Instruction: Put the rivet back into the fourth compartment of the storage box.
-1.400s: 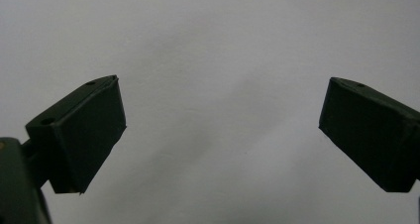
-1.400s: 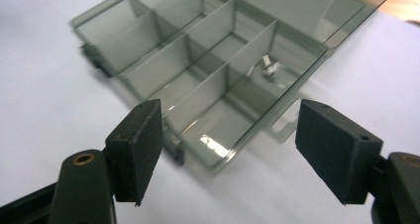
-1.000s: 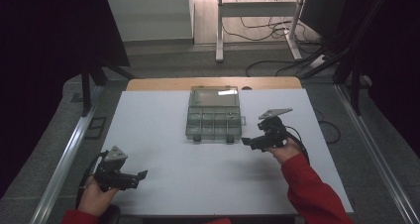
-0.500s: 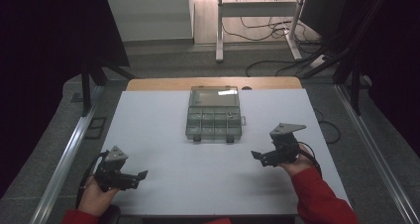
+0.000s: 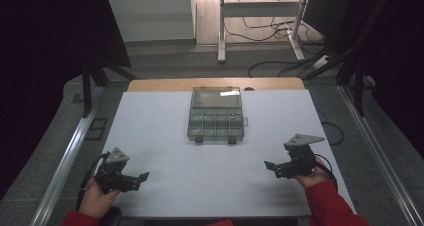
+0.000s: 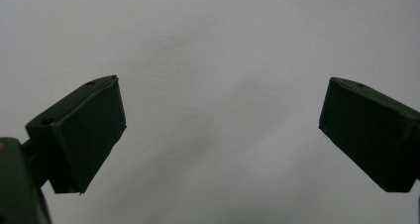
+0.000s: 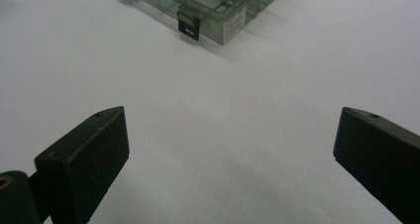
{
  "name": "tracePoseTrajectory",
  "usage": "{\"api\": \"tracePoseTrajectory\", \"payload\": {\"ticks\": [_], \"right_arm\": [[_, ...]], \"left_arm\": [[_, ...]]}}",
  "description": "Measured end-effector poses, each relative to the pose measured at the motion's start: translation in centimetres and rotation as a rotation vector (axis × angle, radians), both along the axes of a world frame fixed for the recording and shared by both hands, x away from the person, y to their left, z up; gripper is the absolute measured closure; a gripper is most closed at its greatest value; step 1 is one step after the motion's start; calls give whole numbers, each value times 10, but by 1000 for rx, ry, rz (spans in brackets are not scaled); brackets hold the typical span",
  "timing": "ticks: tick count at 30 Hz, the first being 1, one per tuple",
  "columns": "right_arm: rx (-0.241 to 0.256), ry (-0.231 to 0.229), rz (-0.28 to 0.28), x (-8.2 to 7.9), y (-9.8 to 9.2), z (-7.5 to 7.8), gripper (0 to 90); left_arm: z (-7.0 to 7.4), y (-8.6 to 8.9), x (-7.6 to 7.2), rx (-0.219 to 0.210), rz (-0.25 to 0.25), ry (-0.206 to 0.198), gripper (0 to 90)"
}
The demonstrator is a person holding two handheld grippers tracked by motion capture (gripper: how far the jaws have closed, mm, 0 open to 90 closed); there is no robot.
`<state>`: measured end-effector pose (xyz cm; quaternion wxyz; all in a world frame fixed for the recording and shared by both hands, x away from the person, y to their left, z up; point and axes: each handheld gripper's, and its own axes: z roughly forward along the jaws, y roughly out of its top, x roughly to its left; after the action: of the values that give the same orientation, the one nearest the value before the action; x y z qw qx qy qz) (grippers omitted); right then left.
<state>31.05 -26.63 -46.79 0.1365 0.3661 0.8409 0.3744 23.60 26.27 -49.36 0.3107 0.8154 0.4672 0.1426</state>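
Note:
A clear plastic compartment box (image 5: 216, 114) lies shut on the white table (image 5: 165, 131), toward the far middle; its near corner with a latch (image 7: 189, 22) appears in the right gripper view. My left gripper (image 5: 143, 176) rests low at the near left corner, open, with bare table between its jaws (image 6: 223, 130). My right gripper (image 5: 268, 165) sits at the near right, also open and holding nothing (image 7: 233, 149). It points toward the box from a good distance.
The table's wooden far edge (image 5: 215, 83) borders the floor with cables (image 5: 270, 31) and a desk frame (image 5: 260, 16). Metal rails (image 5: 70, 151) run along both sides of the table. A hand in a red sleeve (image 5: 330, 206) holds each gripper.
My right gripper has drawn back from beside the box to the near right part of the table. The left gripper has stayed put.

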Motion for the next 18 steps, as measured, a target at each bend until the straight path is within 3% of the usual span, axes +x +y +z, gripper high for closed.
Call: {"api": "tracePoseTrajectory", "payload": {"ticks": [18], "right_arm": [[-46,-4,-89,-21,-33,-5,4]], "left_arm": [[0,0,0,-3,-2,-2,43]]}}
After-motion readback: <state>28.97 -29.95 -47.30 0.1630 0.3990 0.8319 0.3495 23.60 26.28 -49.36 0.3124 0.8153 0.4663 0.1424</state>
